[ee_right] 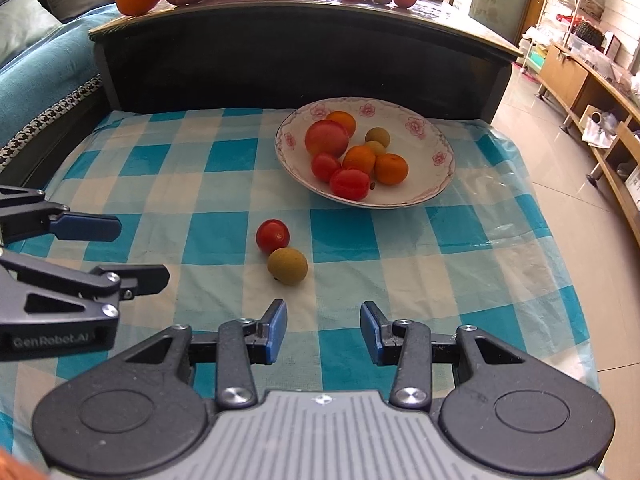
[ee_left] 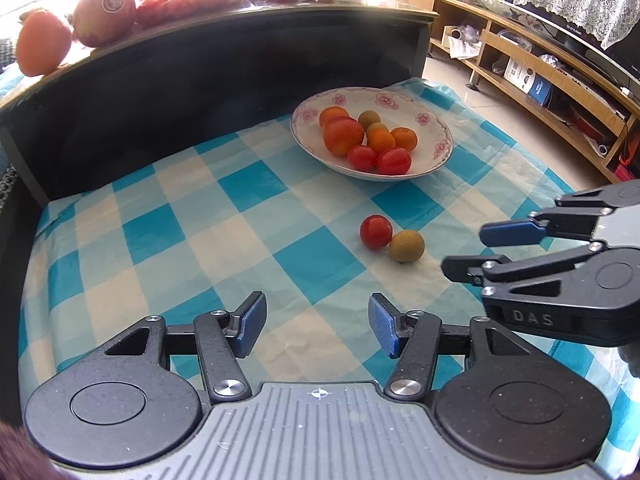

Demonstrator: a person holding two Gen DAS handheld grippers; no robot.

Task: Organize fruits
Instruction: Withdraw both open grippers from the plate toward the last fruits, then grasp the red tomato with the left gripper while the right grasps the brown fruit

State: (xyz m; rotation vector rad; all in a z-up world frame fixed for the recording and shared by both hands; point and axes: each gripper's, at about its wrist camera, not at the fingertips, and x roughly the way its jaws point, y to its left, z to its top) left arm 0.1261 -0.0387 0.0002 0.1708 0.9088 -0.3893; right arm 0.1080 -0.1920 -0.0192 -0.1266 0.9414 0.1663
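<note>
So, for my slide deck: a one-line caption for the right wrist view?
Open right gripper hovers over checked cloth near a cherry tomato and longan, before the filled bowl.

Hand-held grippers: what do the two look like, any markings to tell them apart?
Both match: black linkage arms with silver screws, blue ribbed pads on the fingers, round black discs either side of a grey ribbed body. The left hand-held gripper shows "GenRobot.AI" on its side in the right wrist view; the right hand-held gripper shows "DAS". No cables visible.

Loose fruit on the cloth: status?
Both hand-held grippers, left and right, open, empty. Red tomato and tan fruit touching, outside bowl. Path unobstructed.
</note>
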